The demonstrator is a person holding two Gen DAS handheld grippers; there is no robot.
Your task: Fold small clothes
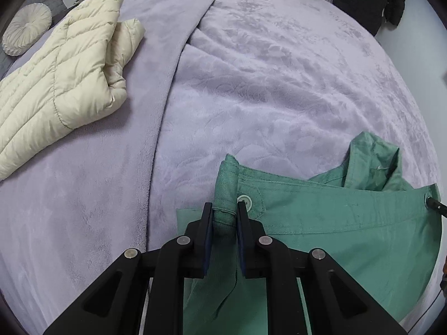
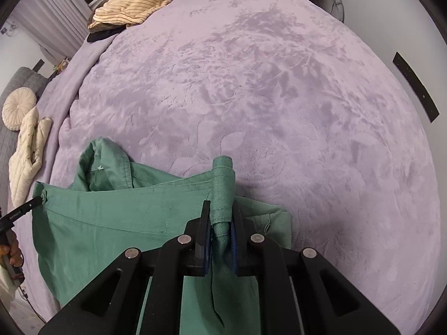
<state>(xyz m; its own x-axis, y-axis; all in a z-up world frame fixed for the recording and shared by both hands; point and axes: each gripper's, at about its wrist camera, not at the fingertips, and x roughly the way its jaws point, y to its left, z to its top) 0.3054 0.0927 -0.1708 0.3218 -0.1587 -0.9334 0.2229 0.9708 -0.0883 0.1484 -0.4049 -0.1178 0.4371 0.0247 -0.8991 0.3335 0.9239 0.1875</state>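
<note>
my left gripper (image 1: pixel 225 205) pinches one waistband corner of the green trousers (image 1: pixel 335 223). my right gripper (image 2: pixel 221 203) pinches the other. they lie on the near bed (image 1: pixel 251 83).

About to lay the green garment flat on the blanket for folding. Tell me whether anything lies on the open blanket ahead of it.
Nothing visible does. The purple blanket ahead of the green garment is bare; the cream puffer jacket and striped knit lie off at the edges.

Both grippers, the left gripper (image 1: pixel 225 209) and the right gripper (image 2: pixel 220 208), are built of black linkage arms, silver pivot screws and blue-padded fingers.
</note>
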